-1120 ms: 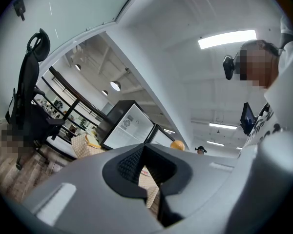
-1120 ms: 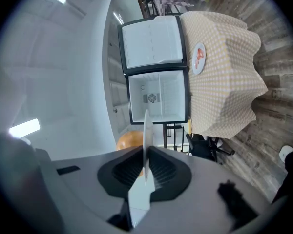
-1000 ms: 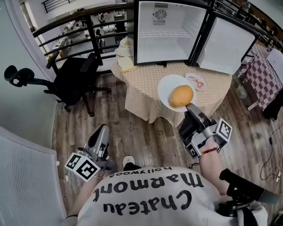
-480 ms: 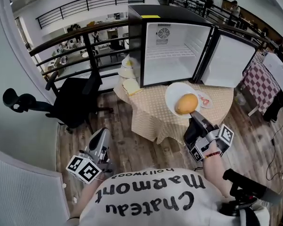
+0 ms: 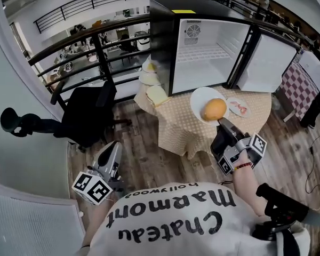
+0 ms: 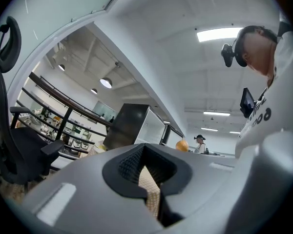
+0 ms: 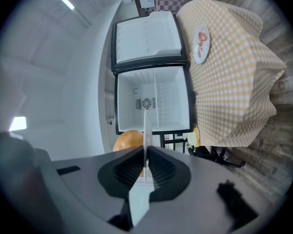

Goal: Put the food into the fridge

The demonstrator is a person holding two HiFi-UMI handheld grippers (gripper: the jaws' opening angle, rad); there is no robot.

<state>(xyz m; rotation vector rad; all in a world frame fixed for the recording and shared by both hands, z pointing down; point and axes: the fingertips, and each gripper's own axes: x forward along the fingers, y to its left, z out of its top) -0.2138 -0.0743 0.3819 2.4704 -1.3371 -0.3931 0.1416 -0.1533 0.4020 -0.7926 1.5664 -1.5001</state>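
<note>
A round orange-yellow food point(image 5: 214, 109) lies on a white plate point(image 5: 200, 97) held in the air over the table's near edge. My right gripper point(image 5: 222, 122) is shut on the plate's near rim. In the right gripper view the plate point(image 7: 146, 126) shows edge-on between the jaws, with the food point(image 7: 128, 139) to its left. The small fridge point(image 5: 213, 52) stands open and empty on the table, its door point(image 5: 266, 63) swung to the right. My left gripper point(image 5: 113, 149) hangs low at the left over the floor, jaws together, holding nothing; in its own view point(image 6: 149, 189) only a thin slit shows.
The table point(image 5: 176, 121) has a yellow checked cloth. On it lie a small plate with red food point(image 5: 238, 108), a sandwich point(image 5: 157, 95) and stacked dishes point(image 5: 149, 73) left of the fridge. A black office chair point(image 5: 88, 111) and a railing point(image 5: 101, 47) stand at the left.
The right gripper has carried the plate and food a little forward toward the fridge. The whole view has shifted closer to the table. The left gripper stays low.
</note>
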